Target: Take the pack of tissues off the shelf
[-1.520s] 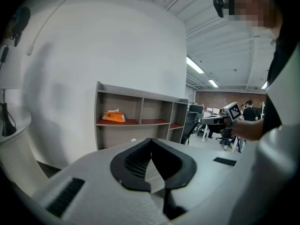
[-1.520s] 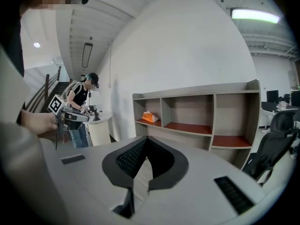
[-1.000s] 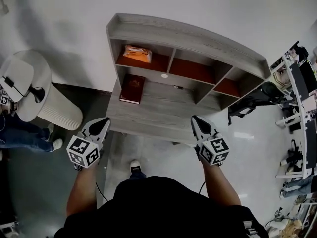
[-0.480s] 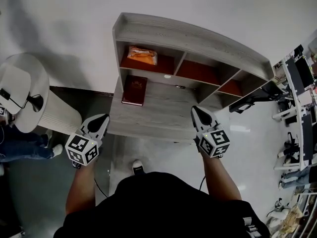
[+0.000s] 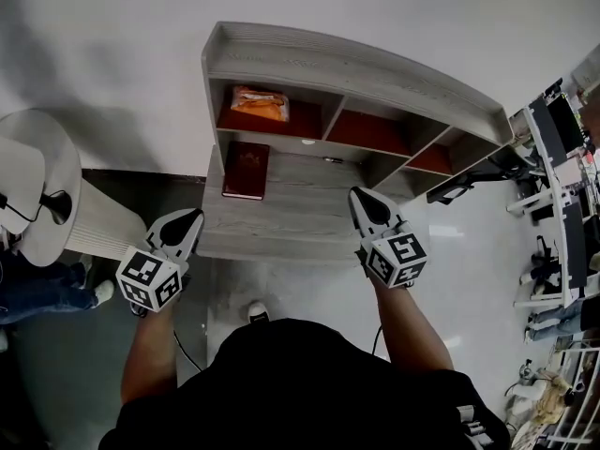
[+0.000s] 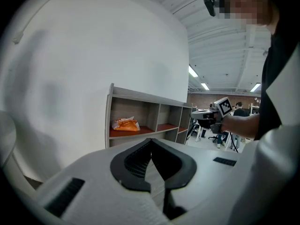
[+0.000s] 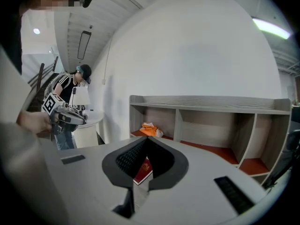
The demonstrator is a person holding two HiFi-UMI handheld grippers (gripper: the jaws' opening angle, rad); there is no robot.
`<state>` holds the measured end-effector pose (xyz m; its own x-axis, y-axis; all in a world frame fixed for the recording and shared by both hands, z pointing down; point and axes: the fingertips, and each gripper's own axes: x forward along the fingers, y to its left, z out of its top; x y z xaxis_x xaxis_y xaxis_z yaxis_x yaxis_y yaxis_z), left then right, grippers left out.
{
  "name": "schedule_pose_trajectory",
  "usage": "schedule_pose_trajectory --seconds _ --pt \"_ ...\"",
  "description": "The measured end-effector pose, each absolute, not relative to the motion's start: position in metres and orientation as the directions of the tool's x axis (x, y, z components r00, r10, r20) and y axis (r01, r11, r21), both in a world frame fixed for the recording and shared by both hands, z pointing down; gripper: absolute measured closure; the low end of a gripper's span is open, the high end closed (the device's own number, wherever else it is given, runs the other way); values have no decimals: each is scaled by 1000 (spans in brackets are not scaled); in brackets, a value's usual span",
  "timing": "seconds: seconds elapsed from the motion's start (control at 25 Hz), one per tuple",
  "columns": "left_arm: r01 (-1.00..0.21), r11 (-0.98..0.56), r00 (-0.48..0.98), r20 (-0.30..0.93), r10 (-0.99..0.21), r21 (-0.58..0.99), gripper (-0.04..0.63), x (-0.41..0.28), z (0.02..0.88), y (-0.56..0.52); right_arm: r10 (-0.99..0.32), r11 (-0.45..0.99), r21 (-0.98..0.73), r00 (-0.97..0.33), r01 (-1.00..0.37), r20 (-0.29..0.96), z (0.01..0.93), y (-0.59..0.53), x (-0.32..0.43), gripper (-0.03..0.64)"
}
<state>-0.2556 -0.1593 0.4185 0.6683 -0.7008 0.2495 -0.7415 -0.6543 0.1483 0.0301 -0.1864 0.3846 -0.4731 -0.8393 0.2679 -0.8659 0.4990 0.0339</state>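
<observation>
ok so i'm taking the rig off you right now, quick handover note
Left claw: shut, empty, held short of the shelf.
Right claw: shut, empty, also short of it.
Pack of tissues: orange, lying in the shelf's left compartment, untouched.
Done: nothing yet.
Left: open a claw, reach into that compartment, grip the pack and bring it out.

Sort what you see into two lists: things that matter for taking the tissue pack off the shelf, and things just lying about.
For the job:
pack of tissues, in the left compartment
shelf
left gripper and right gripper, jaws together, empty

Lying about:
red book on the grey desktop
round white table
</observation>
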Motion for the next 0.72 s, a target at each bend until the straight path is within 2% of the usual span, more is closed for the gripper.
schedule_pose_trajectory --seconds 0.72 --pt "-797 -597 597 261 -759 86 578 -193 393 -181 -807 561 25 -539 -828 242 383 -235 99 609"
